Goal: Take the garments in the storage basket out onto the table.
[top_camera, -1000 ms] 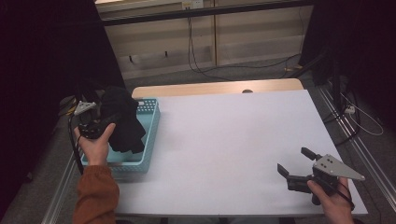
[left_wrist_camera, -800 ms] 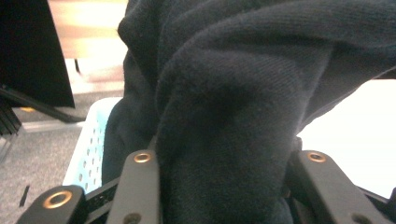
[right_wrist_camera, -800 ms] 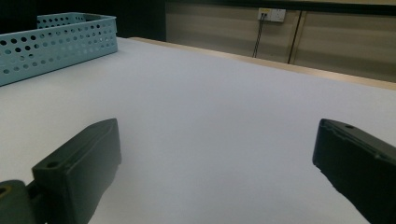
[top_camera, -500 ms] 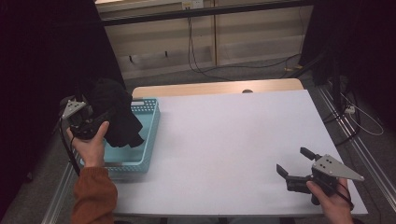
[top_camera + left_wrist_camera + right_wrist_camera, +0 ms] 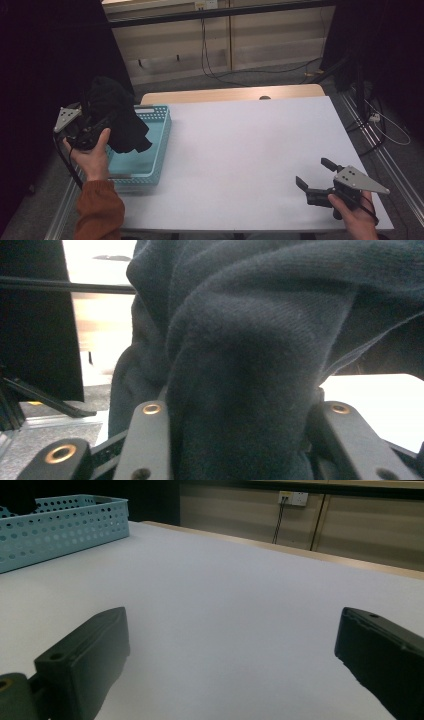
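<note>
A black cloth (image 5: pixel 117 120) hangs bunched above the left part of a teal perforated basket (image 5: pixel 159 150). My left gripper (image 5: pixel 106 122) is shut on it, held by a hand in an orange sleeve at the table's left edge. In the left gripper view the dark cloth (image 5: pixel 260 355) fills the space between the two jaws of that gripper (image 5: pixel 240 440). My right gripper (image 5: pixel 314 172) rests low over the white table (image 5: pixel 240 150) at the front right, open with nothing between its jaws. In the right gripper view this gripper (image 5: pixel 230 645) faces bare table, and the basket (image 5: pixel 55 530) stands far left.
The basket sits at the table's left edge. A wooden strip (image 5: pixel 230 94) runs along the far edge. Cables (image 5: pixel 215 75) lie on the floor beyond, and a dark curtain (image 5: pixel 45 60) hangs to the left.
My left gripper has risen and shifted left with the black cloth, lifting it higher above the basket. The right gripper has stayed where it was.
</note>
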A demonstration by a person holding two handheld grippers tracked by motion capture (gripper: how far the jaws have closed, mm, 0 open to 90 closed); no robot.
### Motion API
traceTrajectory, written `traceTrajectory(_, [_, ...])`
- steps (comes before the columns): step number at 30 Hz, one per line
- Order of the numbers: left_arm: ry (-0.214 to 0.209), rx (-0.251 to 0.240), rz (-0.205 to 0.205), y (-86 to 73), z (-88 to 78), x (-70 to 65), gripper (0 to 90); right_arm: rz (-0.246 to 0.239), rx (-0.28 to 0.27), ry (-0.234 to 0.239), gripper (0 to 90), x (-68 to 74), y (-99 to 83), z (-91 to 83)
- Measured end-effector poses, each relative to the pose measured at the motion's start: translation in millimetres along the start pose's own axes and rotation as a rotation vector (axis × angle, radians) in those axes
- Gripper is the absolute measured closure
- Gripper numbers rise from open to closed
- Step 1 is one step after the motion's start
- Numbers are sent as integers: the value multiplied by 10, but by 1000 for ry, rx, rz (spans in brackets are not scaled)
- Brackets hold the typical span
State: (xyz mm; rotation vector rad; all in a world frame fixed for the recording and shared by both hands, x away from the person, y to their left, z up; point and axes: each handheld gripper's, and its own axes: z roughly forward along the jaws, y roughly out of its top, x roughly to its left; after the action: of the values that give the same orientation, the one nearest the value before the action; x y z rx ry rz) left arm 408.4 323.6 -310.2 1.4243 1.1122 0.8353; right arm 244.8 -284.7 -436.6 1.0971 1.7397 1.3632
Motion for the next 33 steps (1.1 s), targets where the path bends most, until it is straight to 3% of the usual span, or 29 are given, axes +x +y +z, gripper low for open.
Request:
traceTrajectory(10, [-4, -67, -15, 131, -193, 1, 586, -2, -2, 2, 7, 2, -1, -11])
traceTrajectory(18, [-38, -110, 11, 275, -345, -72, 586, -4, -8, 9, 6, 7, 2, -16])
traceTrajectory(21, [-65, -108, -3, 303, -350, -102, 585, -4, -7, 7, 6, 5, 2, -15])
traceTrajectory(33, [-131, -111, 33, 404, -368, -328, 584, -5, -8, 10, 6, 7, 1, -17])
